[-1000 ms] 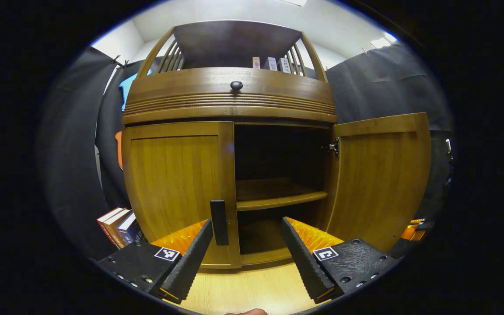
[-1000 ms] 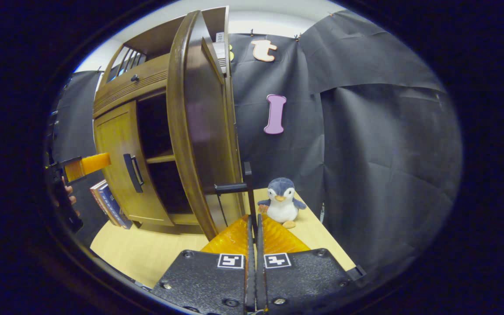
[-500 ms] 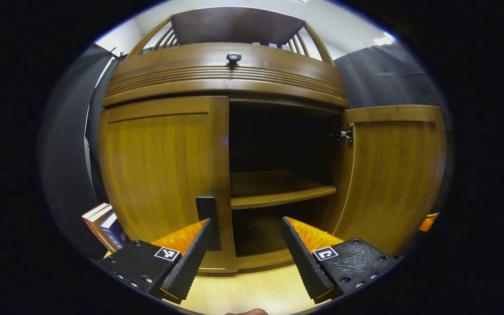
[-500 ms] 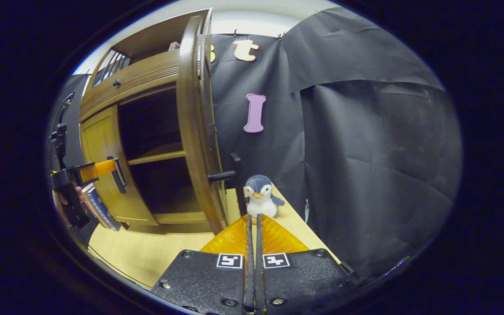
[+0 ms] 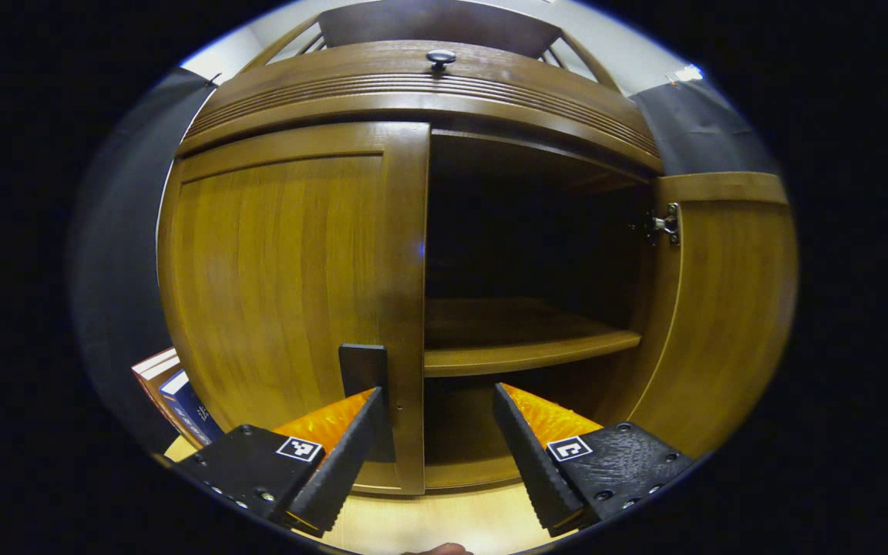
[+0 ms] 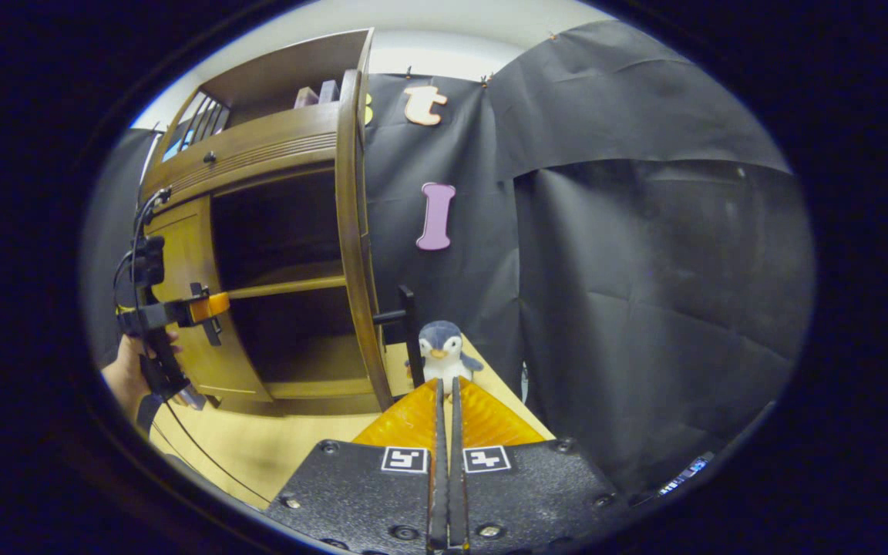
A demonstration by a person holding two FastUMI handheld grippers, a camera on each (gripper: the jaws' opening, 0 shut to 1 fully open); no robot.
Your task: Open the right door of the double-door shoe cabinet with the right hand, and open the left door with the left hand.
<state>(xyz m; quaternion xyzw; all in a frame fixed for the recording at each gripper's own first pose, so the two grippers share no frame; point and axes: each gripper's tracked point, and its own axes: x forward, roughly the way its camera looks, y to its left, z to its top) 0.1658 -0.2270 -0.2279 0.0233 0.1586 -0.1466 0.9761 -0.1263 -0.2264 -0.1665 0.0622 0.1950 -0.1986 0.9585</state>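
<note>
- The shoe cabinet (image 5: 413,85) stands on a light wooden table (image 6: 259,447), with the booth's black cloth behind it.
- Its right door (image 5: 721,308) is swung wide; the right gripper view sees it nearly edge-on (image 6: 355,231), with its dark handle (image 6: 407,327) sticking out towards the camera side.
- Its left door (image 5: 282,270) is closed or very nearly so, its free edge running down the middle of the cabinet front.
- The left door's dark handle (image 5: 365,378) sits low on that door near the free edge.
- The opened half of the cabinet is dark inside. One wooden shelf (image 5: 529,351) crosses it, and I can make out nothing lying on the shelf or below it.
- A drawer front with a small round knob (image 5: 441,56) runs above the doors. The open rack on top holds a few small boxes (image 6: 317,94).
- Some books (image 5: 174,389) lean beside the cabinet's left side.
- A plush penguin (image 6: 442,354) sits on the table just past the right door's handle.
- The left gripper (image 5: 432,420) is spread wide at the left door's free edge. Its left finger overlaps the lower part of the handle, and its right finger is in front of the open compartment. Whether either finger touches anything cannot be told.
- In the right gripper view the left gripper (image 6: 209,306) is at the left door's handle, held by a hand (image 6: 129,374).
- The right gripper (image 6: 444,401) has its fingers pressed together with nothing between them. It points at the penguin, close to the right door's handle but apart from it.
</note>
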